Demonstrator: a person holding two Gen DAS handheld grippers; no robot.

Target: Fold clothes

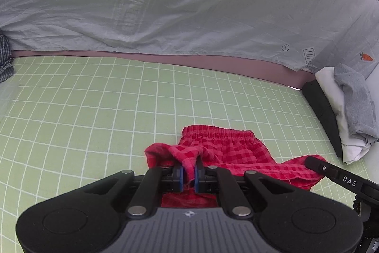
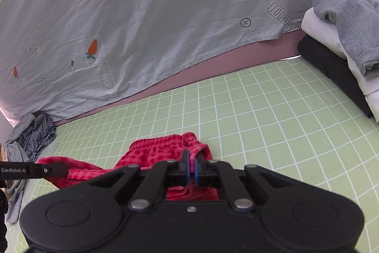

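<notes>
Red checked shorts (image 1: 227, 148) with an elastic waistband lie on the green grid mat (image 1: 83, 115). My left gripper (image 1: 188, 176) is shut on a bunched fold of the shorts at their left side. My right gripper (image 2: 191, 170) is shut on the shorts (image 2: 156, 153) at their right side. Each gripper's finger shows in the other view, the right one in the left wrist view (image 1: 331, 171) and the left one in the right wrist view (image 2: 47, 170). The cloth under both grippers is partly hidden.
A grey sheet with carrot prints (image 1: 189, 4) hangs behind the mat. A stack of folded black, white and grey clothes (image 2: 343, 39) sits at the mat's right edge. A crumpled checked and grey pile (image 2: 30, 134) lies at the left edge.
</notes>
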